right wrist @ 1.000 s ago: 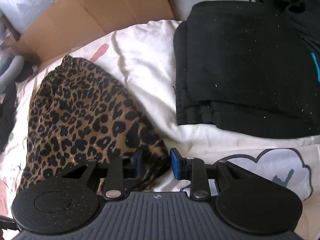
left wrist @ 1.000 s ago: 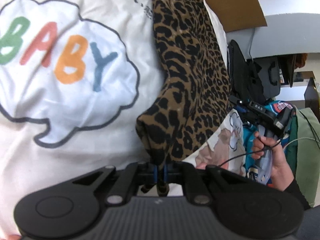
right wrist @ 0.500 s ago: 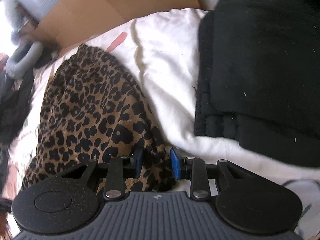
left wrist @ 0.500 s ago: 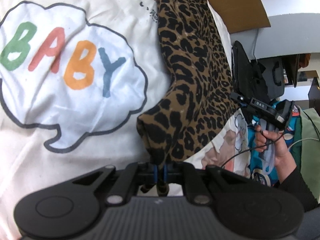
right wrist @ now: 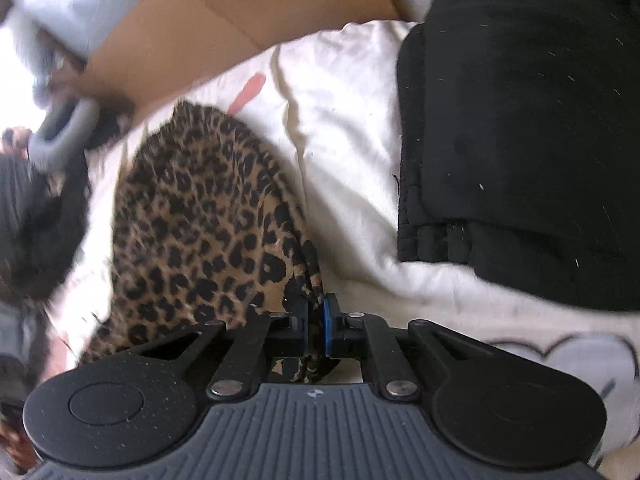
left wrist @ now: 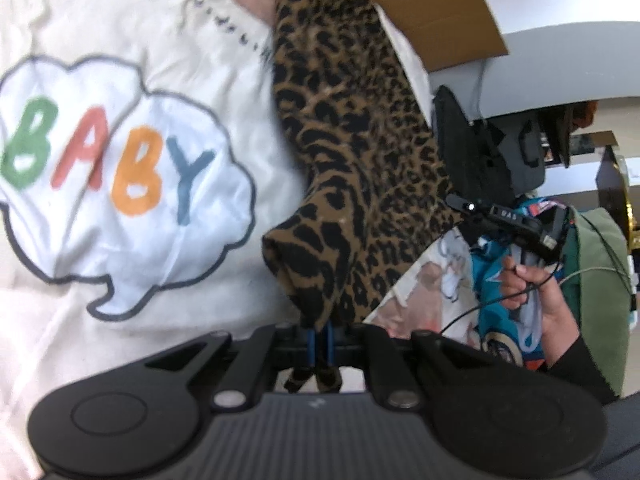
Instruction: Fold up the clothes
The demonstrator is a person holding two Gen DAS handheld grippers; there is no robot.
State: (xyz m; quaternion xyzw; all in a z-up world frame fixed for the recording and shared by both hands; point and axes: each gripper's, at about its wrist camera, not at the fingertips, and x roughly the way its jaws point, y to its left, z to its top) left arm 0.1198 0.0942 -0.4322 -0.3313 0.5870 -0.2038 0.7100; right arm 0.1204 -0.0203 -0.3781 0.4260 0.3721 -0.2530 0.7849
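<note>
Both tools are clamped on the leopard-print garment [left wrist: 360, 168]: the left gripper [left wrist: 320, 344] pinches one corner, the right gripper [right wrist: 316, 332] another. The garment lies stretched over the white sheet [left wrist: 120, 260], left of the folded black clothes [right wrist: 520, 140].

In the left wrist view the leopard-print garment [left wrist: 356, 152] runs from top centre down to the left gripper [left wrist: 320, 338] at bottom centre, lying on the printed sheet [left wrist: 120, 184] that fills the left; a cardboard flap [left wrist: 432, 12] sits upper right. In the right wrist view the garment lies left of centre, meeting the right gripper [right wrist: 316, 330] below, folded dark clothes [right wrist: 520, 132] upper right
</note>
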